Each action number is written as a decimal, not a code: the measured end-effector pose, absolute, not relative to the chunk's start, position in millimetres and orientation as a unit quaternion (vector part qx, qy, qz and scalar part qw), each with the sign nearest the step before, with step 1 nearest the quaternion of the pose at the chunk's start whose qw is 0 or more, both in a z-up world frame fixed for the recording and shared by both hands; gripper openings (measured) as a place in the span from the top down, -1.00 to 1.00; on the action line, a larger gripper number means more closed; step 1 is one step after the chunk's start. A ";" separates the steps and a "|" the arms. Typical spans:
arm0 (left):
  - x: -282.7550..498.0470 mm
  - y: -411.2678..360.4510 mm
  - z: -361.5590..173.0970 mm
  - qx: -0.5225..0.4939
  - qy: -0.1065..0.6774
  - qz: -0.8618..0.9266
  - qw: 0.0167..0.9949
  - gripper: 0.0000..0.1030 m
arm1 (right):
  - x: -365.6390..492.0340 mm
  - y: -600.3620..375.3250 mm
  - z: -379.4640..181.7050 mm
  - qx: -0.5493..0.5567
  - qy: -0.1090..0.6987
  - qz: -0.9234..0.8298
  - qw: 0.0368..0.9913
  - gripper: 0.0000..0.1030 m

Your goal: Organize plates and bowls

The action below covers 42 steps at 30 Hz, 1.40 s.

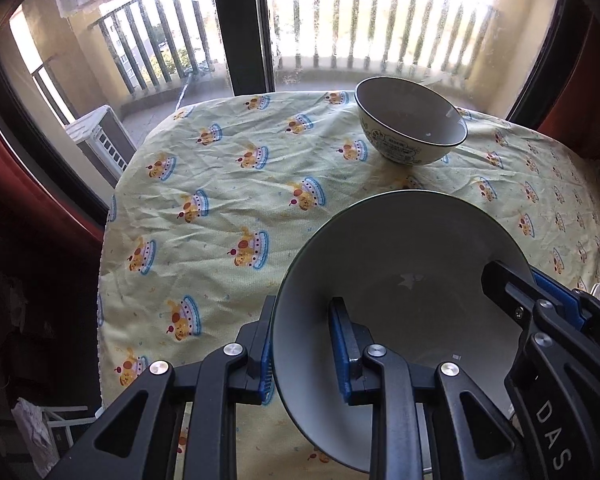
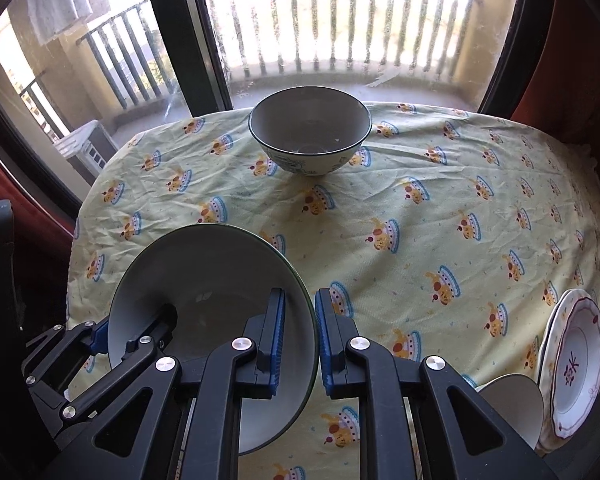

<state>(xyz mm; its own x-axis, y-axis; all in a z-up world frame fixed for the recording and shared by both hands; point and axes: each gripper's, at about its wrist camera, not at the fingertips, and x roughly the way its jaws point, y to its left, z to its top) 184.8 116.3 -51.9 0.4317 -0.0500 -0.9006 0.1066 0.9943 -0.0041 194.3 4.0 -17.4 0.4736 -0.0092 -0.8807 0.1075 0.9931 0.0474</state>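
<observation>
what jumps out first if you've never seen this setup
A big white bowl sits near the front of the table, both grippers straddling its rim: the left gripper on its left side, the right gripper on its right. A smaller bowl stands alone at the far edge on the cartoon tablecloth, and patterned plates are stacked at front right.

Letters "DAS" on right gripper (image 1: 512, 280), red Chinese character, illegible, on plate (image 2: 576, 368)
</observation>
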 end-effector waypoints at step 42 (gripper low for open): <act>69.3 -49.2 -36.5 -0.014 0.525 -0.006 0.851 0.56 | 82.9 -175.2 7.0 0.032 0.503 0.020 0.863 0.63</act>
<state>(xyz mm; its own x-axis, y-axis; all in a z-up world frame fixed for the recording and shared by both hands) 69.3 -49.2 -36.5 0.4482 -0.0246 -0.8936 -0.0046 0.9995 -0.0298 82.9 -175.2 7.0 0.4933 0.0666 -0.8673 -0.0015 0.9971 0.0757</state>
